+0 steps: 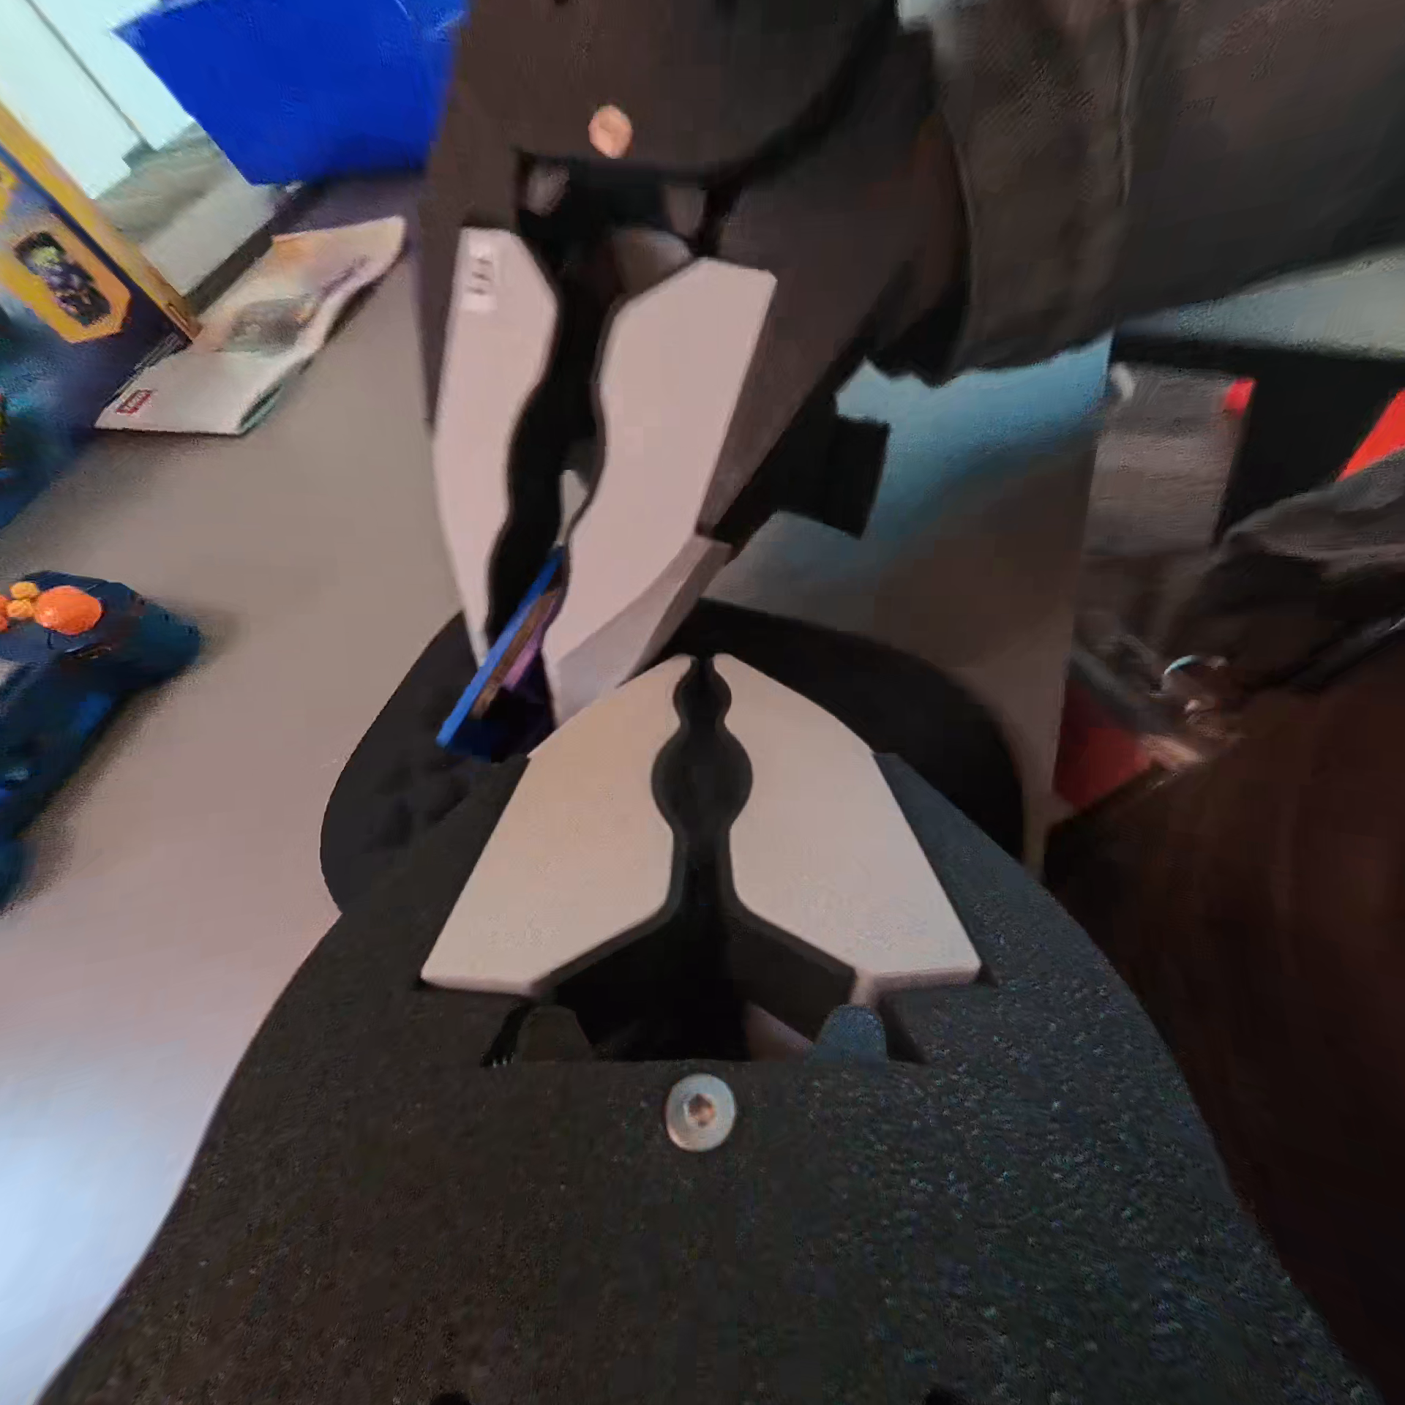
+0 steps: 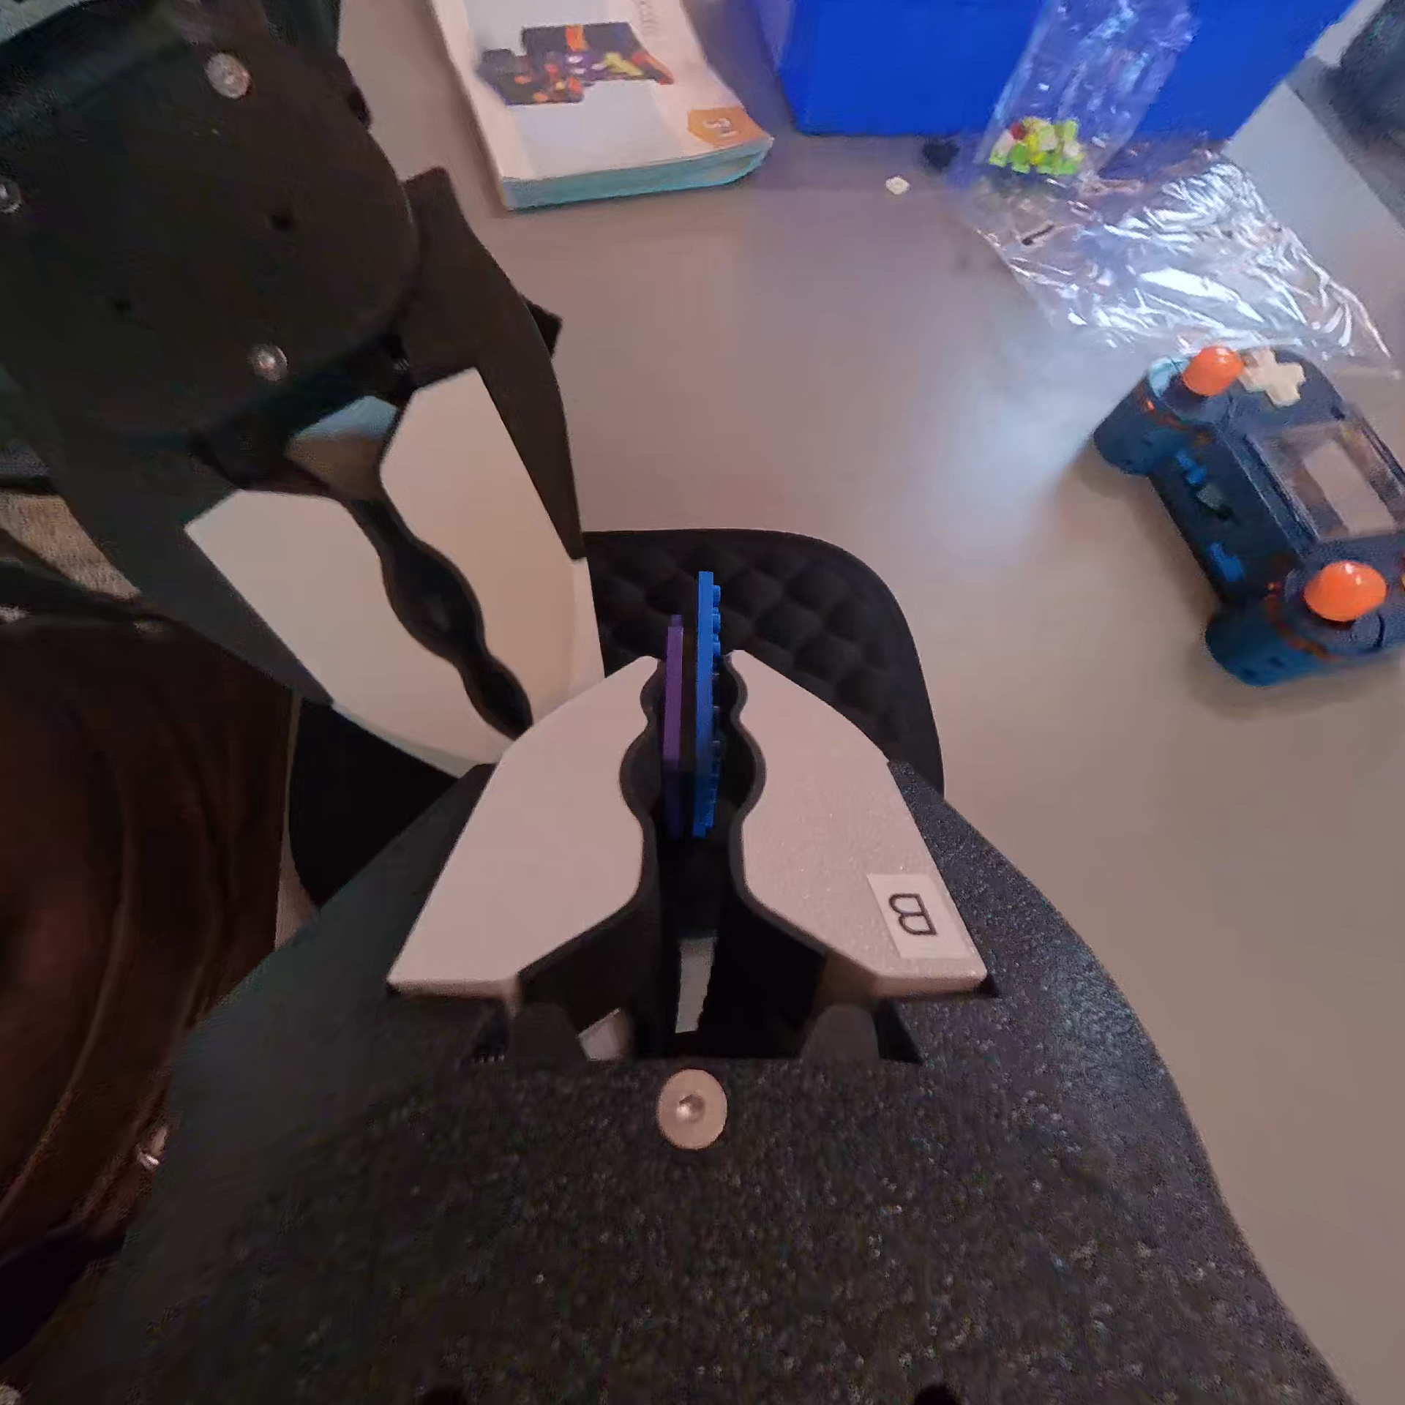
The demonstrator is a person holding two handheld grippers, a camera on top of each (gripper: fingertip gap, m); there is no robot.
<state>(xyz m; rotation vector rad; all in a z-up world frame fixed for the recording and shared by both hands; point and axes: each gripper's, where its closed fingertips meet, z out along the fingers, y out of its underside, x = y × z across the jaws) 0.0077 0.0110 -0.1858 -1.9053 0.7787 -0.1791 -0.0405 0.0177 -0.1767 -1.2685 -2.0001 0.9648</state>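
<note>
My right gripper is shut on a thin blue studded plate with a purple plate flat against its left side. Both stand on edge between the fingers and stick out past the tips. In the left wrist view the right gripper comes down from above with the blue plate in it. My left gripper is shut with nothing visible between its fingers. Its tips sit right beside the right gripper's tips. It also shows in the right wrist view, at the upper left.
A dark blue brick-built game controller with orange buttons lies on the grey table; it also shows in the left wrist view. An instruction booklet, a clear bag of small bricks, a blue bin and a printed box stand farther back. Spacing between my two grippers at the tips: around 4 centimeters. It is some 20 centimeters from my right tips to the dark blue brick-built game controller.
</note>
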